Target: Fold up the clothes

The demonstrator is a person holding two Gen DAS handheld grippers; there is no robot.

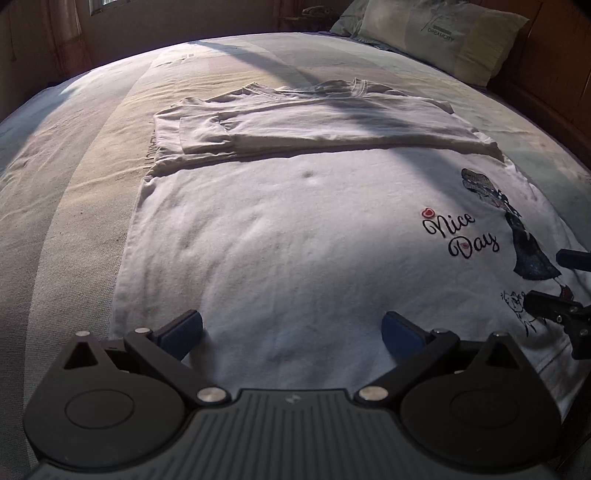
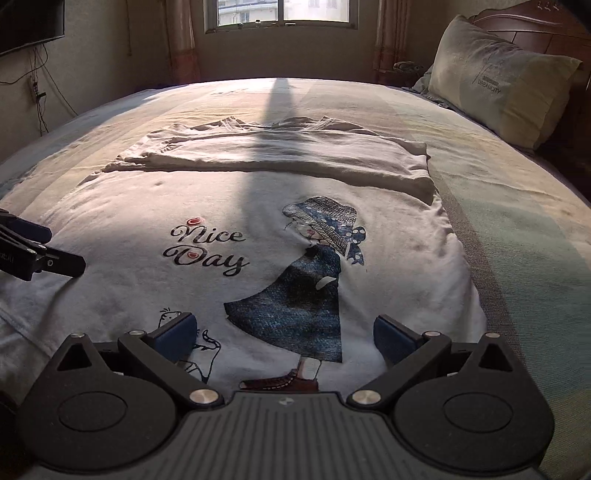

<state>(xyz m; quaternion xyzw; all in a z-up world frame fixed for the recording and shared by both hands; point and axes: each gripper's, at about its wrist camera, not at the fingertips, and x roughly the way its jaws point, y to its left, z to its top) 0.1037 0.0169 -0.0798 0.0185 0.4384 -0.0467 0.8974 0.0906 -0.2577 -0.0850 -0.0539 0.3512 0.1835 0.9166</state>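
A white T-shirt (image 1: pixel 288 229) (image 2: pixel 258 206) lies flat on the bed, its far part with collar and sleeves folded over toward me. It carries a "Nice Day" print (image 2: pixel 207 249) and a girl in a blue dress (image 2: pixel 306 280). My left gripper (image 1: pixel 291 330) hovers open over the shirt's near hem on the plain side. My right gripper (image 2: pixel 284 338) hovers open over the hem at the girl's feet. Each gripper shows at the edge of the other's view: the right gripper (image 1: pixel 565 291), the left gripper (image 2: pixel 33 247). Nothing is between either pair of fingers.
The bed (image 2: pixel 517 229) has a striped pale sheet. A pillow (image 2: pixel 498 81) (image 1: pixel 439 33) leans on the wooden headboard (image 2: pixel 517 22) at the far right. A window (image 2: pixel 282 13) and curtains face me; a dark screen (image 2: pixel 26 22) with cables is at the left wall.
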